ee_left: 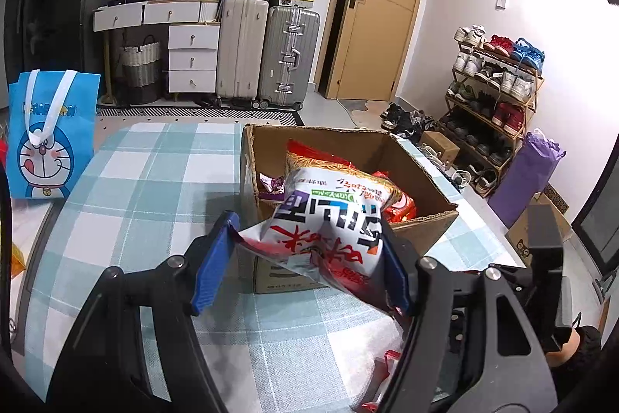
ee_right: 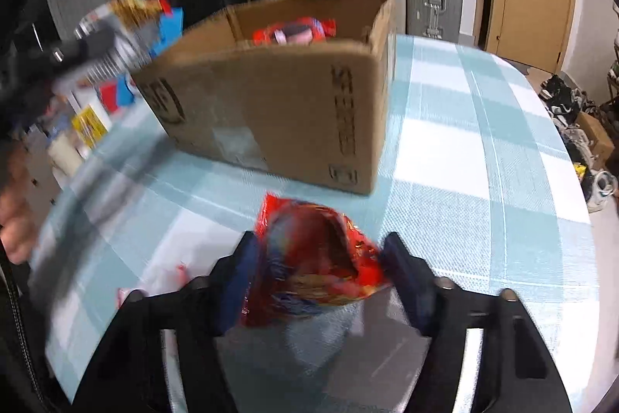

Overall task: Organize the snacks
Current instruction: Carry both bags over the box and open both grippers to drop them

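Note:
An open cardboard box [ee_left: 421, 219] stands on the checked tablecloth, with red snack packs inside [ee_left: 402, 208]. My left gripper [ee_left: 309, 250] is shut on a large white and red snack bag [ee_left: 329, 215], held tilted over the box's near rim. In the right wrist view the same box [ee_right: 278, 103] shows from the side, with a red pack [ee_right: 294, 29] inside. My right gripper [ee_right: 315, 269] is shut on a red snack bag [ee_right: 313, 266], held above the table in front of the box. The left gripper and its bag appear blurred at the upper left [ee_right: 112, 33].
A blue Doraemon bag [ee_left: 50, 134] stands at the table's left edge. A red wrapper [ee_left: 387, 362] lies under my left gripper. Suitcases [ee_left: 267, 53], drawers, a door and a shoe rack [ee_left: 491, 95] line the room behind. A purple bag [ee_left: 530, 173] stands right of the table.

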Demonstrator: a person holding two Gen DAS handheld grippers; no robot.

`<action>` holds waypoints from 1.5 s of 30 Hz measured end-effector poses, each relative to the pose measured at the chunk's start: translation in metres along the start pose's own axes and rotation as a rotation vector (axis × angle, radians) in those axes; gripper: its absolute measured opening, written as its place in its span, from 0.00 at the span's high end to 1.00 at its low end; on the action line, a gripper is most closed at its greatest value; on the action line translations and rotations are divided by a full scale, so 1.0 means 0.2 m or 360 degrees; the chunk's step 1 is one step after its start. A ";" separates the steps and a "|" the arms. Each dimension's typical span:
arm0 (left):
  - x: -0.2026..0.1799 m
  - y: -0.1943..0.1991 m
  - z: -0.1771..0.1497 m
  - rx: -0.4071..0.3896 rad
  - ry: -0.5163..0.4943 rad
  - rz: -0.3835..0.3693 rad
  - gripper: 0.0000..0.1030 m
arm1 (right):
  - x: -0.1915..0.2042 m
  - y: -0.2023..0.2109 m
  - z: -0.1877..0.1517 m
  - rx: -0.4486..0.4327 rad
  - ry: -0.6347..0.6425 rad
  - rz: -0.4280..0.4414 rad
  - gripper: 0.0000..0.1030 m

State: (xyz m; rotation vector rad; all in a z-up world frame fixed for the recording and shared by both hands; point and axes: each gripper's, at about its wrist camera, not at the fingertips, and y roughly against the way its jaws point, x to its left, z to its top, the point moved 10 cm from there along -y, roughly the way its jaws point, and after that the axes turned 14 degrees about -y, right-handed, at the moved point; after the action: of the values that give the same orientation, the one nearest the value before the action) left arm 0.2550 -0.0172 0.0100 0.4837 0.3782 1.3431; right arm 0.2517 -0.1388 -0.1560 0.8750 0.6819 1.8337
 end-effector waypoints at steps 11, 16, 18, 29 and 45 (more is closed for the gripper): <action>0.02 0.00 0.04 -0.0027 -0.0008 0.0020 0.36 | 0.09 0.28 0.09 -0.0200 0.0017 0.0185 0.60; 0.02 -0.02 0.07 -0.0040 -0.0030 0.0045 0.36 | 0.18 0.47 0.23 -0.0374 0.0019 0.0268 0.60; 0.01 -0.05 0.09 -0.0041 -0.0045 0.0061 0.36 | 0.20 0.53 0.30 -0.0441 0.0014 0.0279 0.60; -0.01 -0.28 0.14 0.0032 -0.0123 0.0137 0.36 | 0.27 0.43 0.71 -0.0523 -0.0181 0.0356 0.60; -0.05 -0.60 0.13 0.0124 -0.0250 0.0167 0.35 | 0.25 -0.01 0.95 -0.0426 -0.0284 0.0251 0.59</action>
State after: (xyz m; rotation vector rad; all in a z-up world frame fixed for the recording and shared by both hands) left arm 0.3671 -0.0489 -0.0327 0.6774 0.2792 1.3847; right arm 0.3923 -0.0765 -0.0318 0.9194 0.2535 1.9043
